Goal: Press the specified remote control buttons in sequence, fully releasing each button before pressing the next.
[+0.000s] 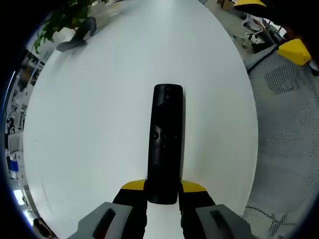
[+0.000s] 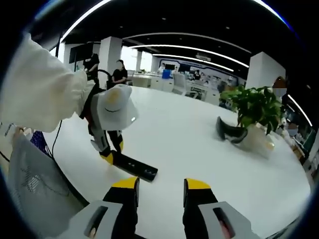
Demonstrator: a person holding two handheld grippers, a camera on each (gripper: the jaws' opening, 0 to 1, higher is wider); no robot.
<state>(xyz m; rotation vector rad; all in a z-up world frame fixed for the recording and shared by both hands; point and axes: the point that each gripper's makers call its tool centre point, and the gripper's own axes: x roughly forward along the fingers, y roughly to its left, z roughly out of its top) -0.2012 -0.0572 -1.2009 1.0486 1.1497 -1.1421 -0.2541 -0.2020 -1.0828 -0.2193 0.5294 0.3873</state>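
A broad white oval counter (image 1: 89,124) is shown carrying the task's object, with a green potted plant (image 2: 255,107) and a dark curved object (image 2: 230,130) lying beside it at the far end. A slim black plastic remote control (image 1: 165,142) is seen lying lengthwise on the counter, its near end clamped between the yellow-tipped left tongs (image 1: 163,188); the same grip appears from the side in the right gripper view (image 2: 110,155). The right tongs (image 2: 160,185) are held apart and empty above the counter, near the remote's free end. The remote is judged light, stiff and smooth-cased; it is best steadied by its narrow sides near the tail, so that the buttons (image 1: 163,135) are left exposed for pressing.
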